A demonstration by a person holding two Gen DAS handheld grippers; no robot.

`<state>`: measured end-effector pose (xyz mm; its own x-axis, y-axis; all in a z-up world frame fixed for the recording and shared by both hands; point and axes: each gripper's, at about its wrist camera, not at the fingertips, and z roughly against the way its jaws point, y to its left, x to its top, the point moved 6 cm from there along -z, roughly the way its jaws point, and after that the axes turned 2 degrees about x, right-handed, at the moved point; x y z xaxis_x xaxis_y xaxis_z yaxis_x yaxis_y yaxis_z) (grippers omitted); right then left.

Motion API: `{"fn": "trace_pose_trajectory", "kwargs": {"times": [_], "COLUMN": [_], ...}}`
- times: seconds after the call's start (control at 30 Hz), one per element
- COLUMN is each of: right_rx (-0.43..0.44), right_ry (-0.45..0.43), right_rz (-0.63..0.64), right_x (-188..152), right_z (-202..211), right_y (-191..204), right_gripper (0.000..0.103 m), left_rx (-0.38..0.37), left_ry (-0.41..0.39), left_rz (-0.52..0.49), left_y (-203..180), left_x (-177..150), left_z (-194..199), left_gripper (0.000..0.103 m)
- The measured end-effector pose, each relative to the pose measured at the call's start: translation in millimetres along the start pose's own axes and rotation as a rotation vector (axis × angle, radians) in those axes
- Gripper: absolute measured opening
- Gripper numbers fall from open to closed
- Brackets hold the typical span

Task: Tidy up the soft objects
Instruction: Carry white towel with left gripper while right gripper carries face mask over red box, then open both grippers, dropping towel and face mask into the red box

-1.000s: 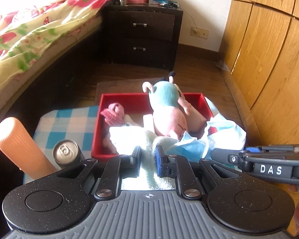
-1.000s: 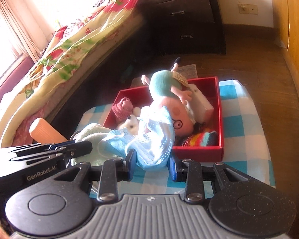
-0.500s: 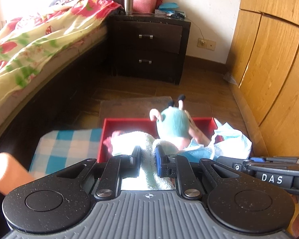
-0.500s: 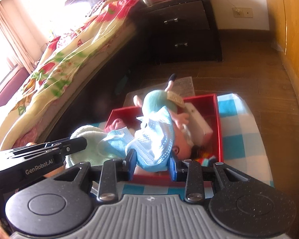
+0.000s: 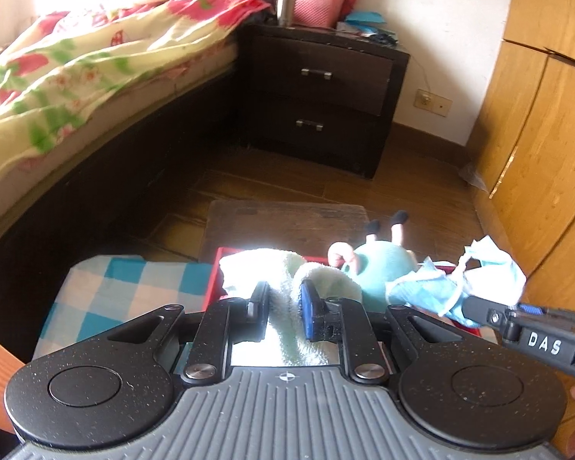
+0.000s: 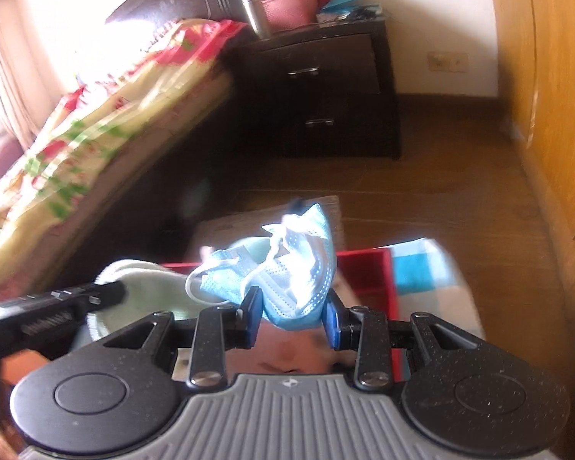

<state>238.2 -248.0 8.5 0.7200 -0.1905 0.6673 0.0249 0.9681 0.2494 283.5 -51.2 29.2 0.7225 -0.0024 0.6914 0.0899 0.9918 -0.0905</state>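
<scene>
Low in the frame, the red box point(image 5: 212, 283) holds a plush pig point(image 5: 379, 271). The left hand-held gripper point(image 5: 284, 303), jaws opening, straddles a pale towel point(image 5: 287, 276); the right hand-held gripper point(image 6: 292, 315) pinches blue masks point(image 6: 287, 268).

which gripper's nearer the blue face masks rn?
Right. The right gripper is shut on the blue face masks, bunch held over the red box. The left gripper sits beside them, its jaws opening around the pale towel.

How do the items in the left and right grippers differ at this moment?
The towel in the left gripper is pale green, thick terry; the face mask in the right gripper is thin blue pleated fabric. The left jaws are opening around the towel; the right pinches the mask shut. Both are soft and hang over the red box.
</scene>
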Motion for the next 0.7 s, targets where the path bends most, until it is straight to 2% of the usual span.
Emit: {"fn": "trace_pose_trajectory", "kwargs": {"times": [0.07,0.13,0.2,0.27,0.3,0.37,0.43,0.6,0.7], "right_rx": [-0.012,-0.029,-0.038,-0.055,-0.064,-0.072,-0.075,-0.089,-0.079], "right_ry": [0.028,0.044,0.066,0.079,0.078,0.080,0.087,0.104,0.108], "right_rz": [-0.001,0.005,0.026,0.044,0.049,0.053,0.048,0.043,0.036], "right_x": [-5.3,-9.1,-11.8,-13.5,-14.0,-13.8,-13.2,-13.3,-14.6], "right_z": [-10.3,-16.7,-19.8,-20.3,-18.7,-15.7,-13.0,-1.0,6.7], "right_y": [-2.9,-4.0,-2.9,-1.8,-2.6,-2.5,-3.4,-5.6,-4.3], "right_gripper": [0.012,0.016,0.035,0.046,0.049,0.053,0.054,0.054,0.054], "left_rx": [0.020,0.030,0.034,0.044,0.046,0.053,0.054,0.050,0.064], "left_ry": [-0.007,-0.009,-0.001,-0.006,-0.006,-0.009,-0.009,0.049,0.046], "left_rz": [0.002,-0.008,-0.017,-0.024,-0.033,-0.045,-0.051,-0.070,-0.104], "left_y": [2.1,2.6,1.9,0.1,-1.1,-3.3,-4.5,-7.5,-10.7], "left_x": [0.1,0.0,-1.2,-1.9,-2.1,-2.0,-2.0,-10.2,-14.9], "left_z": [-3.7,-5.9,-8.2,-7.8,-6.9,-3.5,1.0,7.1,14.5], "left_gripper": [0.024,0.032,0.055,0.063,0.071,0.078,0.078,0.079,0.079]}}
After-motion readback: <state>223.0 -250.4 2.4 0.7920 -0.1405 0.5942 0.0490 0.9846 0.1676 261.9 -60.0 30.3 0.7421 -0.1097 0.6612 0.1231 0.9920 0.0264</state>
